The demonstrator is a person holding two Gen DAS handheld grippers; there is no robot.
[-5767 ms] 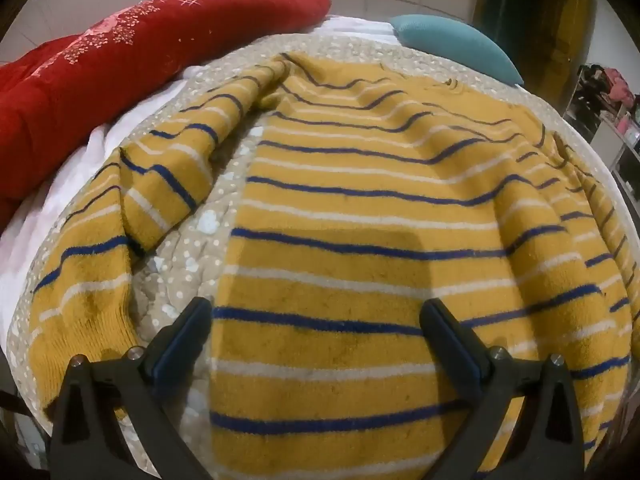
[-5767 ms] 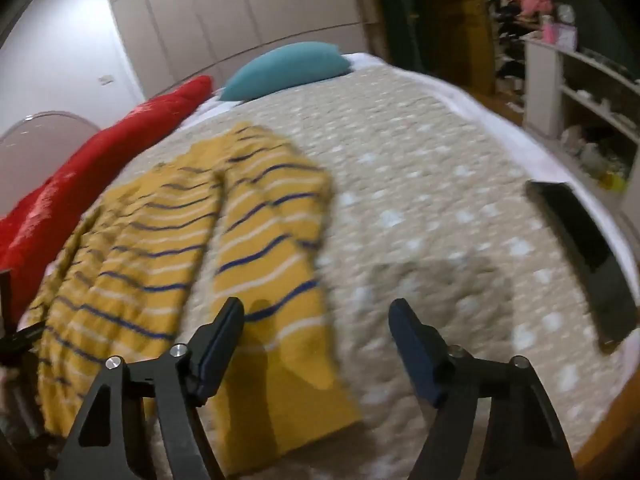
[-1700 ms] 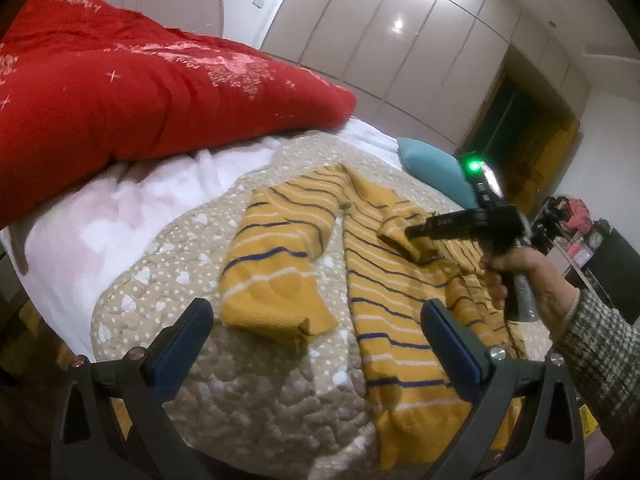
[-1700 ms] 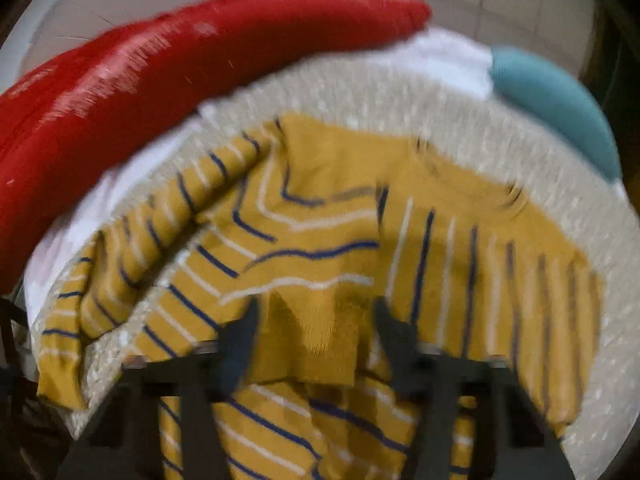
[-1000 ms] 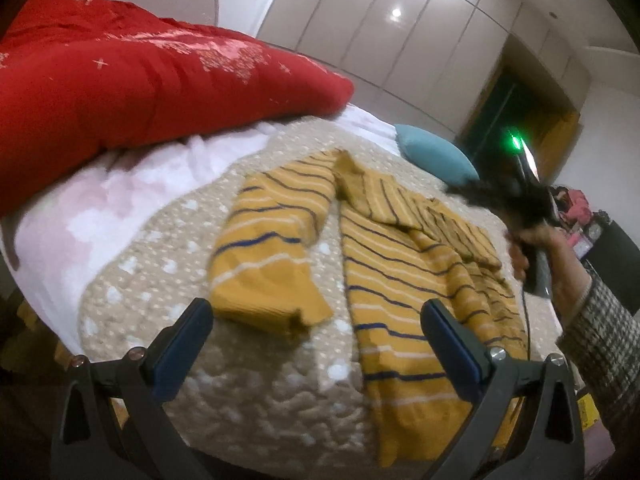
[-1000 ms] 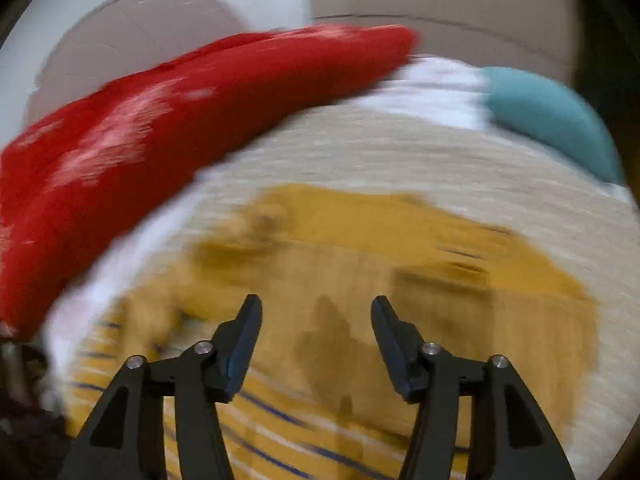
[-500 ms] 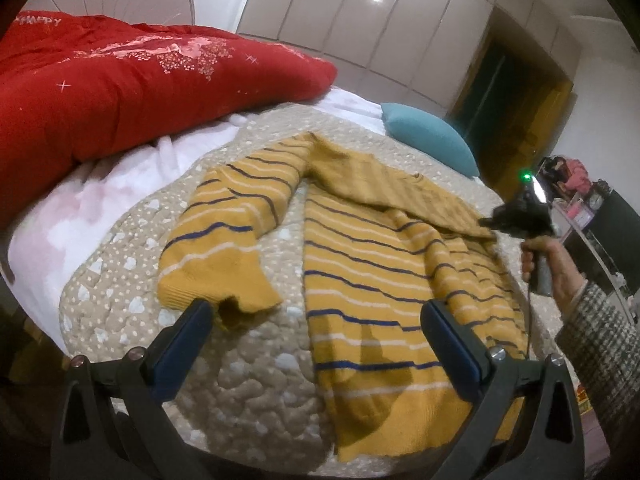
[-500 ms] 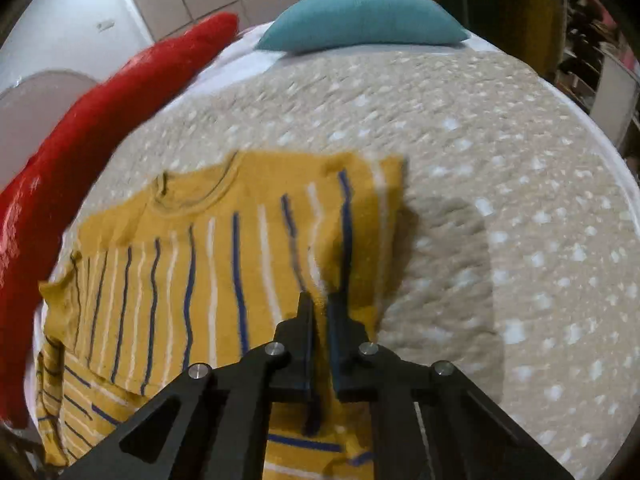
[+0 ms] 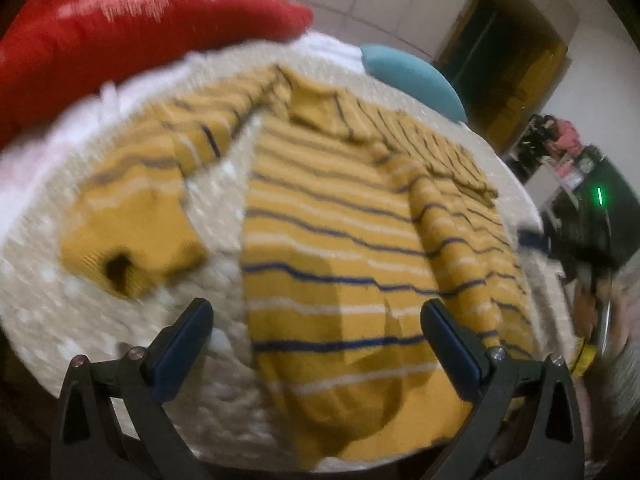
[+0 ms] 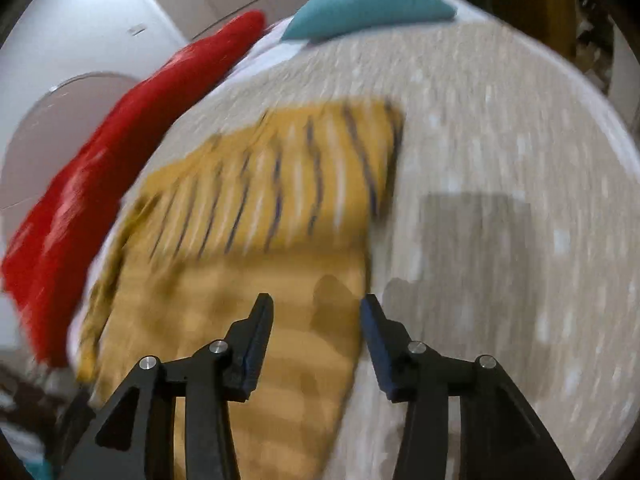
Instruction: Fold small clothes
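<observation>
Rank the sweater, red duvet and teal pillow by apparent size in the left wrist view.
1. sweater
2. red duvet
3. teal pillow
The pillow lies farthest from the camera, so its true size is unsure.

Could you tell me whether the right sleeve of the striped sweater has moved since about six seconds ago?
Yes. The right sleeve now lies folded across the sweater's body, no longer spread on the dotted bedspread on the side away from the red duvet.

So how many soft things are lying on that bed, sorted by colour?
Yellow striped: 1, the sweater
Red: 1, the duvet
Teal: 1, the pillow
Beige dotted: 1, the quilt
Total: 4
</observation>
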